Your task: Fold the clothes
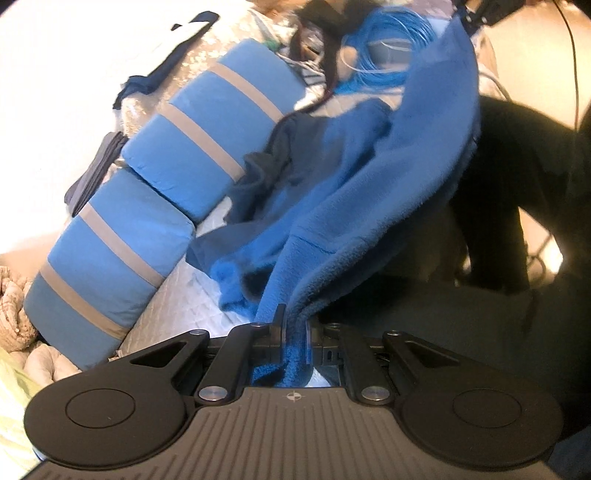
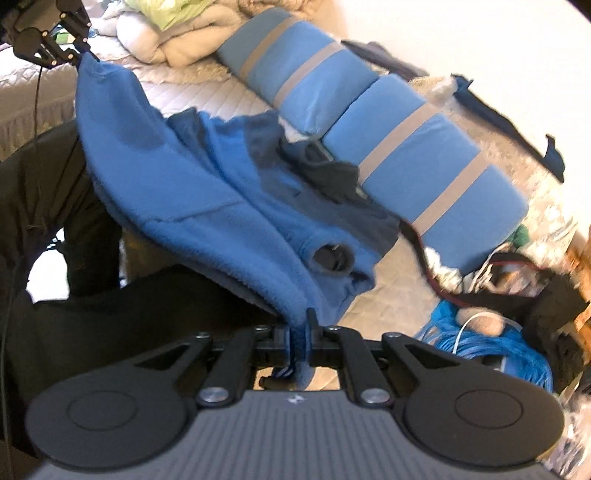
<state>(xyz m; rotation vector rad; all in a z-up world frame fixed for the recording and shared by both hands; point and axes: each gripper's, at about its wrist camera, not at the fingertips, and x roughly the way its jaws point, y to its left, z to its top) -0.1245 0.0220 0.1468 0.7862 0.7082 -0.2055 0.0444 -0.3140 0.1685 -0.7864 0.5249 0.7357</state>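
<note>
While both tongs were clamped on it, the blue fleece garment [image 1: 369, 192] hung stretched between them above the bed [image 1: 177, 321], its lower folds trailing down onto the quilted cover. The left tongs [image 1: 293, 325] had their jaws closed on a bunched edge of the fleece, and the right tongs [image 2: 297, 328] were likewise pinched tight on another edge; in the right wrist view the left tongs showed at the upper left corner, holding the far end of the cloth.

The bed carried a pale quilted coverlet [image 2: 207, 96]. Two blue pillows with grey stripes [image 2: 424, 166] lay end to end along its far side, next to a white wall [image 2: 461, 33]. A darker navy garment [image 1: 258, 181] lay crumpled on the cover beside the pillows, partly under the fleece. A heap of light bedding [image 2: 155, 33] sat past one end of the pillows, and a coil of bright blue cable [image 2: 480, 350] lay among dark clutter at the other end. Dark clothing of the person [image 2: 55, 192] filled the near side below the fleece.
</note>
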